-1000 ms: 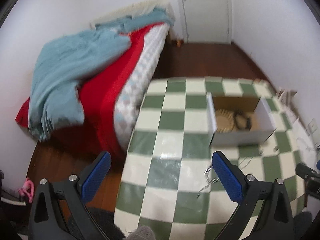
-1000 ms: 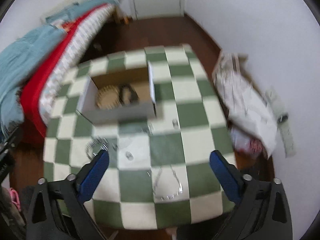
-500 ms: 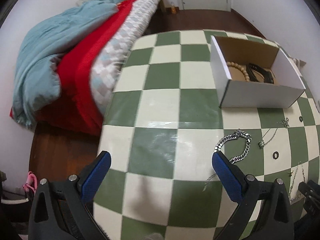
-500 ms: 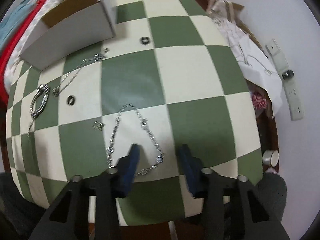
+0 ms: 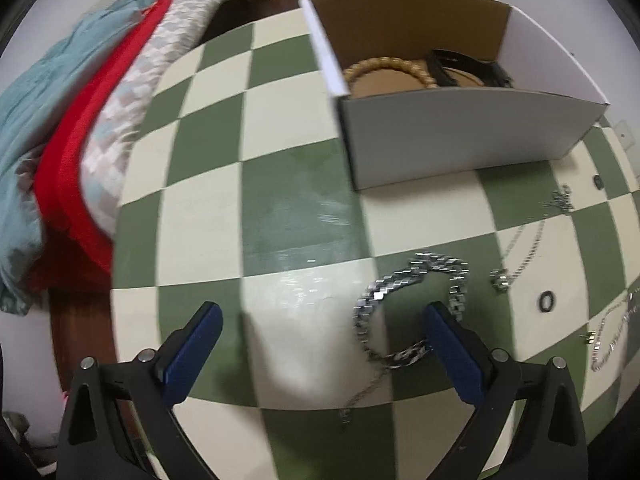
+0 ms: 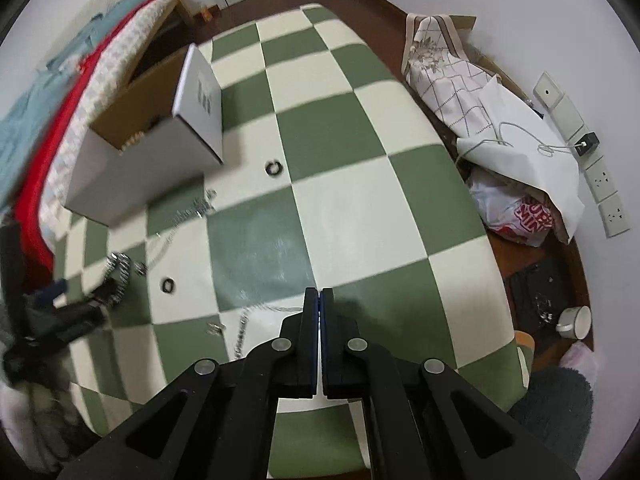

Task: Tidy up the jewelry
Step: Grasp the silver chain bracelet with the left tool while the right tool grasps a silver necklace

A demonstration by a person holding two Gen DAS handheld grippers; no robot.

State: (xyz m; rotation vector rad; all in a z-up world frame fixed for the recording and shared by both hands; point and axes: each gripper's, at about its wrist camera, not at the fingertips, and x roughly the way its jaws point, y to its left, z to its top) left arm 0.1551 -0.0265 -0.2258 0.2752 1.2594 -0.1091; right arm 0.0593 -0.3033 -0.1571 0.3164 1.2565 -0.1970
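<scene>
Two tools: left point(image 5: 320, 328) closing, nothing gripped; right point(image 6: 320, 300) closed, perhaps pinching chain point(image 6: 242, 330).

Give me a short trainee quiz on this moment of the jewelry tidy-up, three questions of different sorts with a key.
1. True or false: the cardboard box is empty.
2. The right gripper has its jaws: A) wide open, B) shut, C) out of view.
3. Fill in: the chunky silver bracelet lies on the ____, outside the box.

Key
1. False: a bead bracelet and a black strap lie inside.
2. B.
3. table.
</scene>
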